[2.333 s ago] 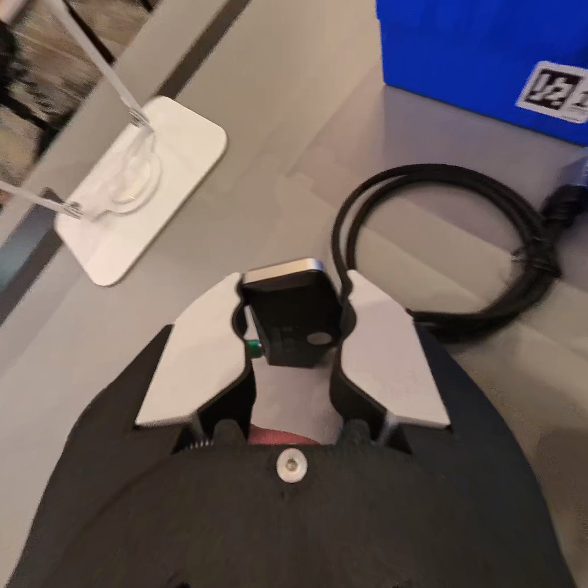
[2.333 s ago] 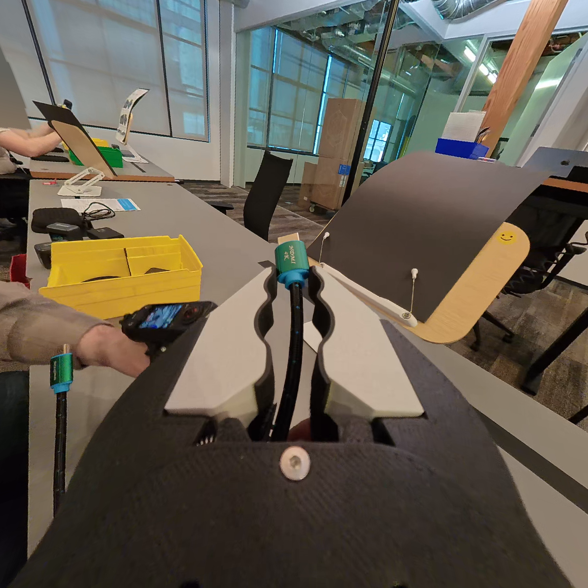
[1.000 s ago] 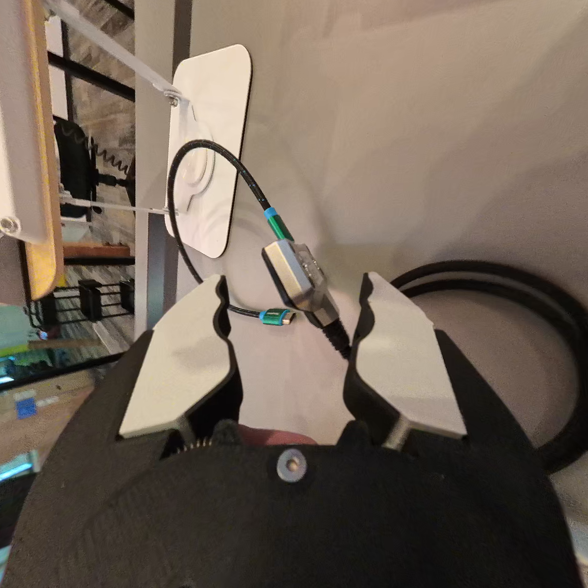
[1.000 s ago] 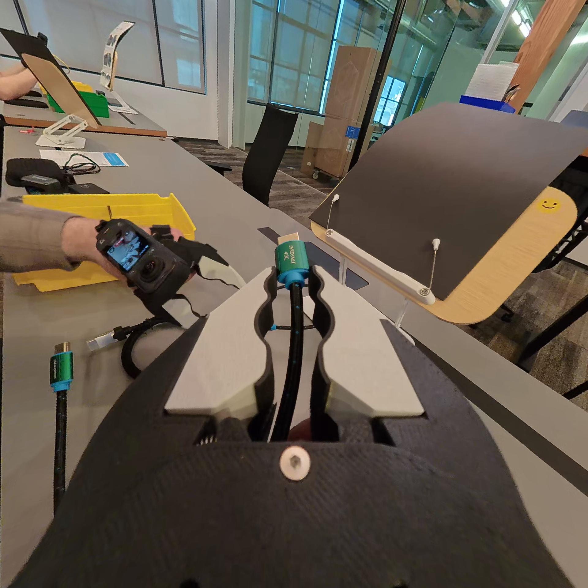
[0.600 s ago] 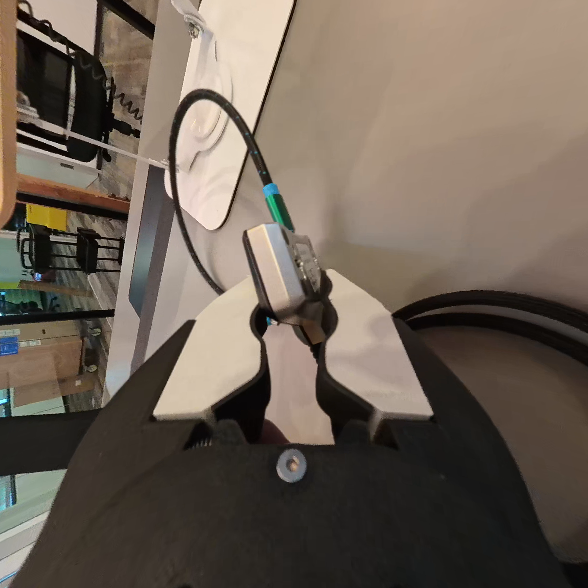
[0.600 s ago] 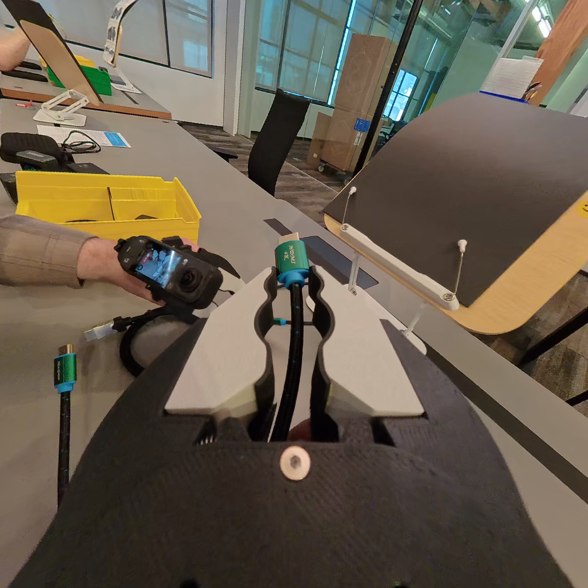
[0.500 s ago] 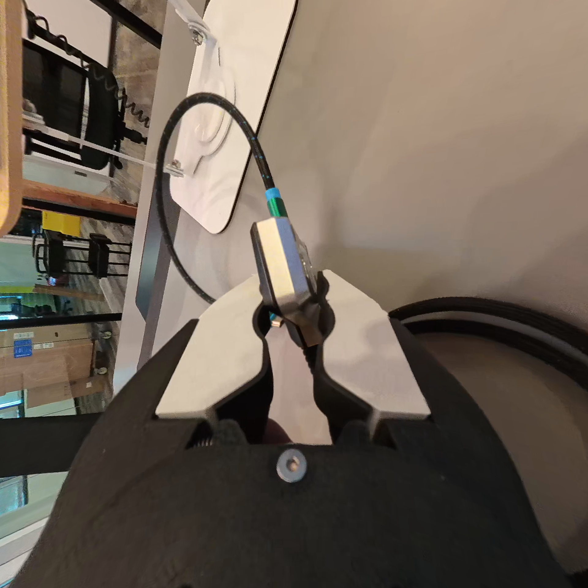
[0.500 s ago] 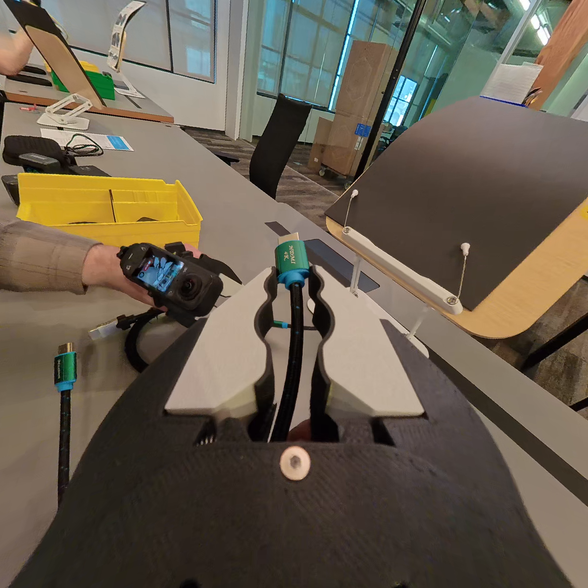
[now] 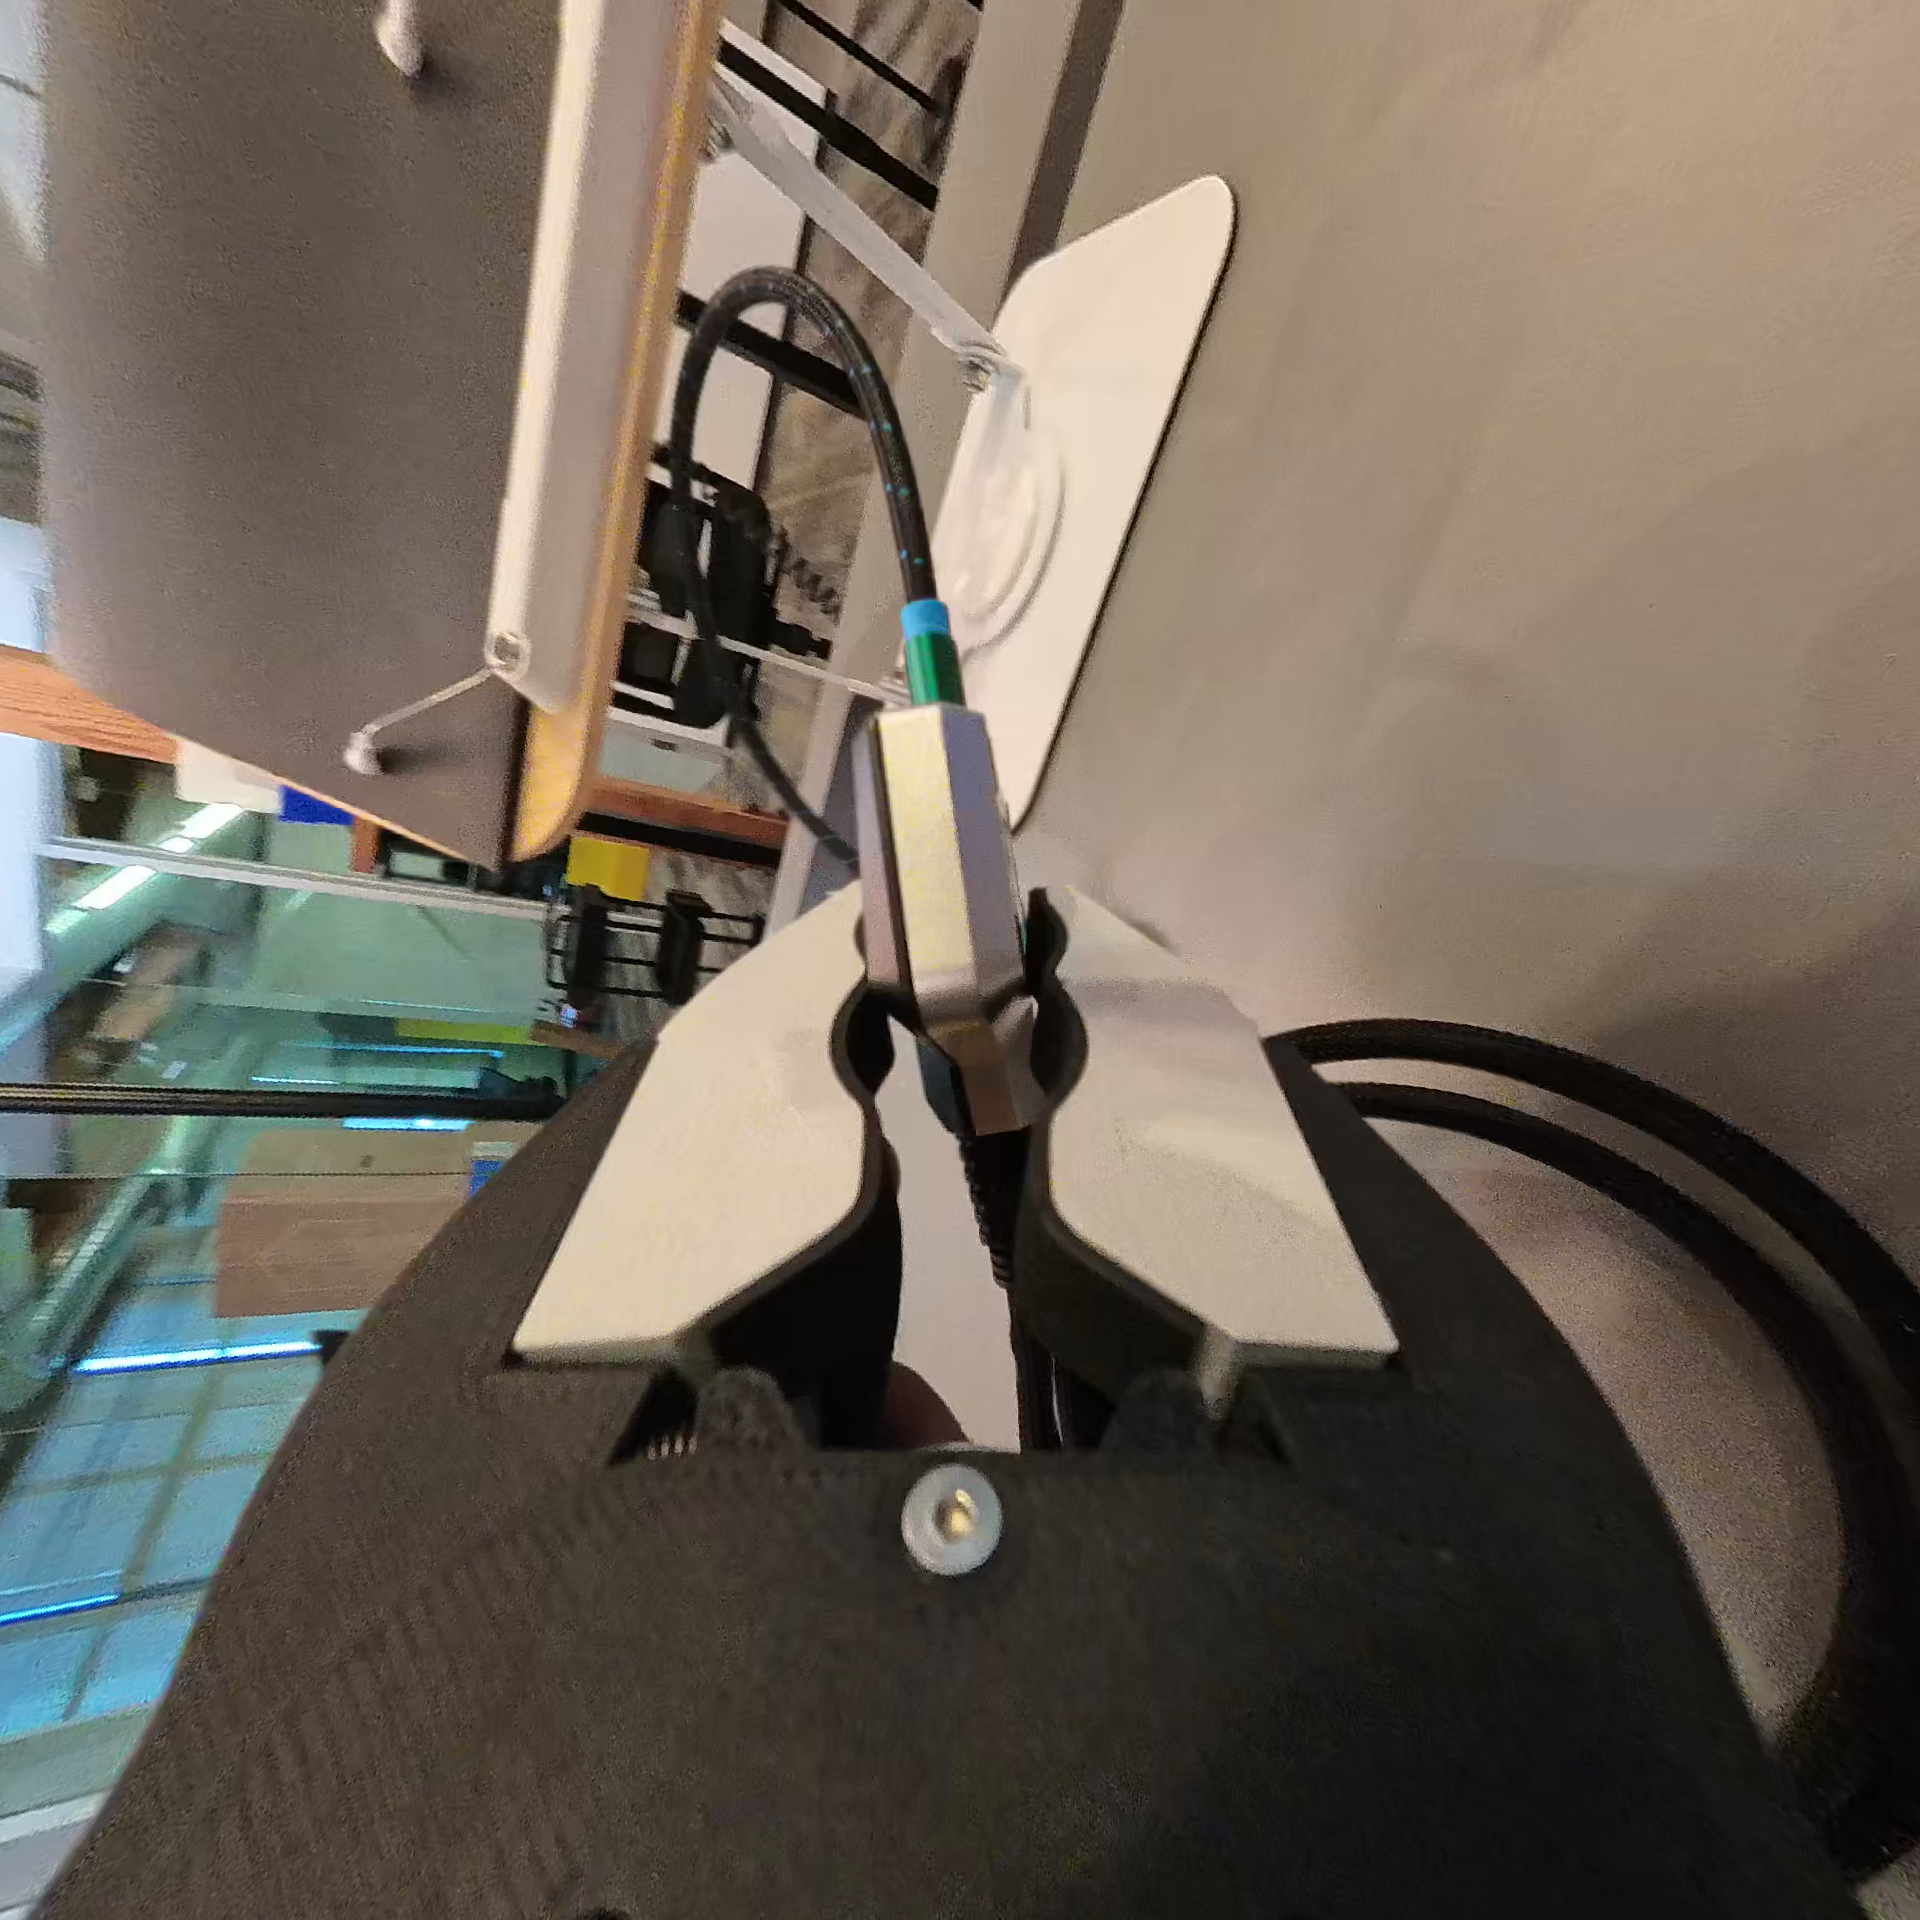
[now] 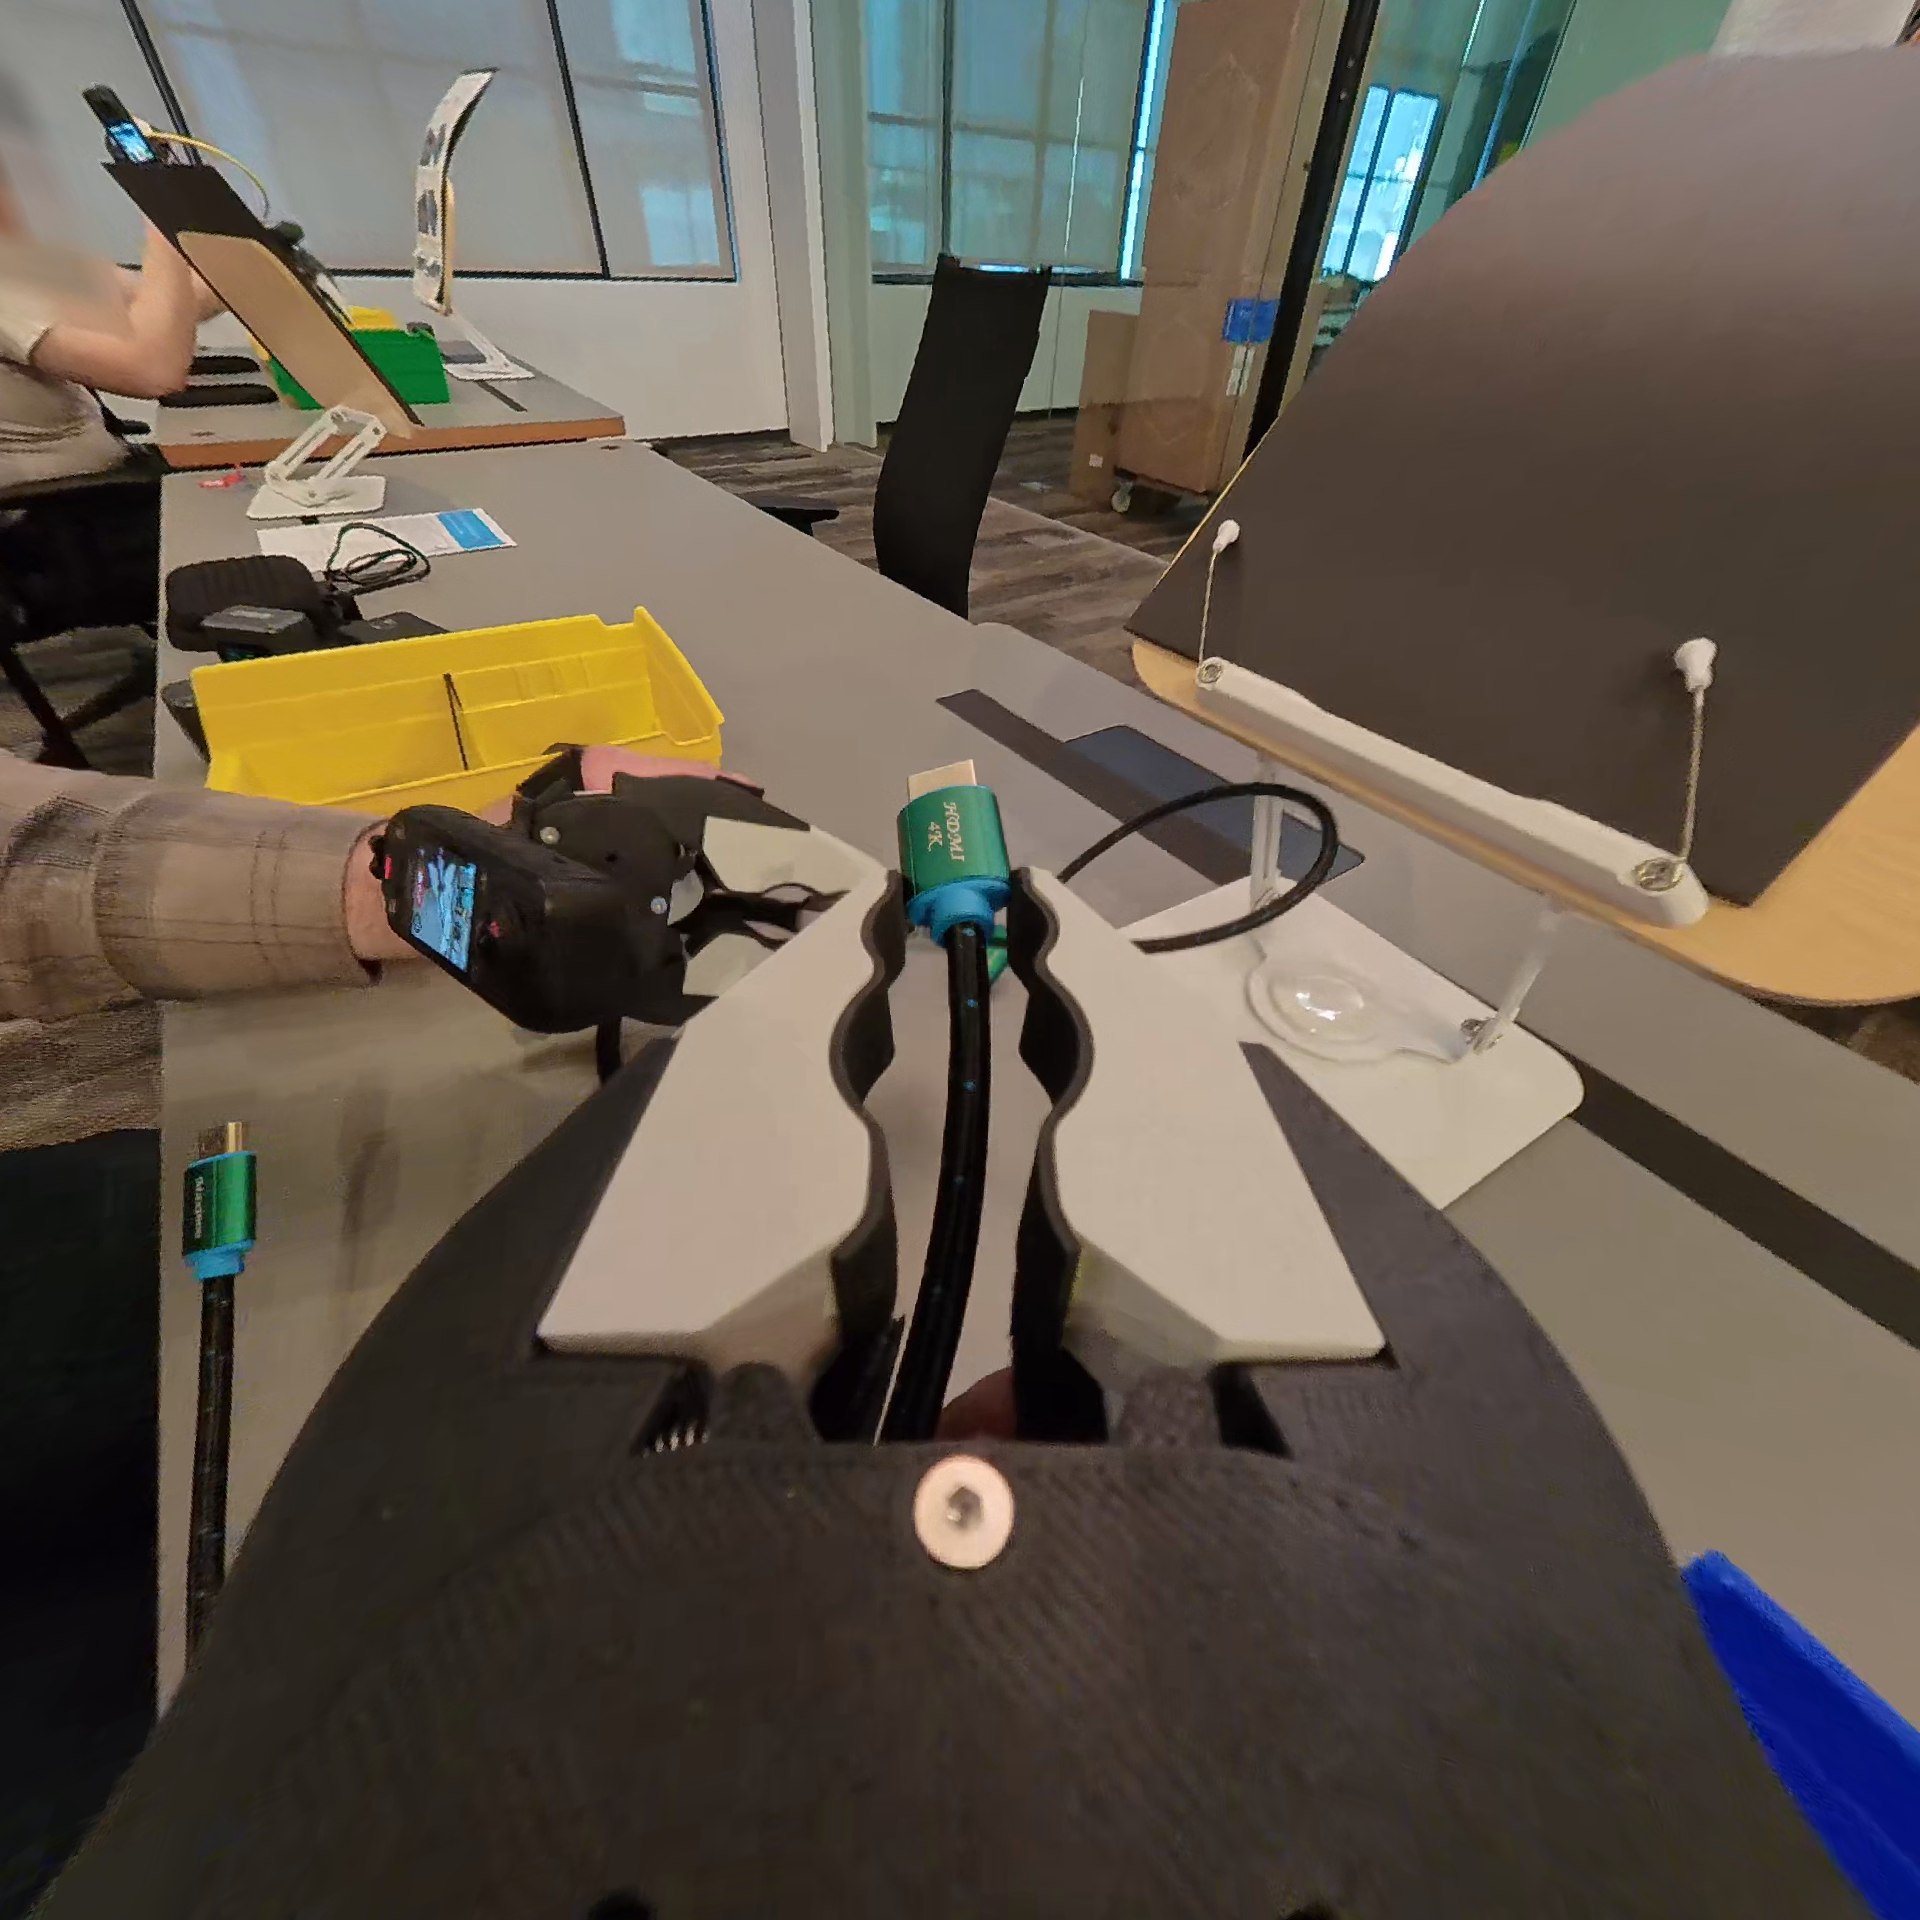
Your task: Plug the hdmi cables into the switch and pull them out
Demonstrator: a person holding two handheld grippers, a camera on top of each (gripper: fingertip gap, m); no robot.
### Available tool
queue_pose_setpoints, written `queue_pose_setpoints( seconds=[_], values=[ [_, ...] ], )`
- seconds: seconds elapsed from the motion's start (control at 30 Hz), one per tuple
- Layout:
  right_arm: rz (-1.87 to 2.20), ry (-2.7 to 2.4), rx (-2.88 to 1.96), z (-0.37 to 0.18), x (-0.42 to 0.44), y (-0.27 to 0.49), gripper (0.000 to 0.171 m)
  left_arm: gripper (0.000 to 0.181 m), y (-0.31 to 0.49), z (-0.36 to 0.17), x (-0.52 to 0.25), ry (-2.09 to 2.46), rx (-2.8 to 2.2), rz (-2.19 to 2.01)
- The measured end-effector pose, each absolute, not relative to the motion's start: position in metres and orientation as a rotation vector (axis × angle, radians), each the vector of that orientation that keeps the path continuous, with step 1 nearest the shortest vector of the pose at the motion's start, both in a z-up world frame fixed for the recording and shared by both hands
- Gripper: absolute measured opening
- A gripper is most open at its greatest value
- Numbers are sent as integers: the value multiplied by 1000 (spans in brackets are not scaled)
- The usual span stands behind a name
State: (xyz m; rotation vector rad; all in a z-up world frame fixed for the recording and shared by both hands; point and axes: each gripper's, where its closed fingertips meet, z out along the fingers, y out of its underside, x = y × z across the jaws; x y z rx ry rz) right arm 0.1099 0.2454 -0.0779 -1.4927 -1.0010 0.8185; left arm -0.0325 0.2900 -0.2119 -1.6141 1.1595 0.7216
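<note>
My left gripper (image 9: 951,925) is shut on the silver HDMI switch (image 9: 935,862), held edge-on above the grey table (image 9: 1558,520). A green HDMI plug (image 9: 932,665) sits in the switch's far end, and its black braided cable (image 9: 821,312) loops away. My right gripper (image 10: 956,894) is shut on a second green HDMI plug (image 10: 951,842), gripped at its blue collar with the metal tip pointing forward. The left gripper (image 10: 582,904) shows just left of it, held by a hand. The switch is hidden there. A third green plug (image 10: 218,1205) lies on the table at the left.
A yellow bin (image 10: 457,696) stands behind the left gripper. A dark board on a white stand (image 10: 1403,1091) is at the right, also in the left wrist view (image 9: 1081,468). A thick black cable coil (image 9: 1662,1143) lies on the table. A blue bin corner (image 10: 1818,1714) is at bottom right. One gripper's finger ends stand about 20 cm off the other's.
My left gripper, open around the switch a second ago, has shut on it and turned it edge-on. My right gripper, still holding its plug, has come closer to the left gripper.
</note>
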Motion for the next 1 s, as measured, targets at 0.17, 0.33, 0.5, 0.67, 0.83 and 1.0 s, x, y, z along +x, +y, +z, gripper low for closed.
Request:
queue_pose_setpoints(
  seconds=[0.17,0.33,0.5,0.67,0.83,1.0],
  values=[
    [889,-1002,-1565,-90,98,246,17,23,284,-194,-31,1195,-1495,809],
    [945,-1037,-1609,-105,83,242,17,22,274,-181,-30,1191,-1432,822],
    [1008,-1074,-1622,-115,69,234,17,22,266,-168,-32,1187,-1352,864],
    [1089,-1107,-1627,-120,56,226,17,23,260,-156,-32,1198,-1263,918],
    [1154,-1124,-1644,-127,45,224,17,23,257,-146,-29,1219,-1176,966],
    [1211,-1159,-1641,-131,38,221,17,23,255,-141,-25,1253,-1115,988]
  ],
)
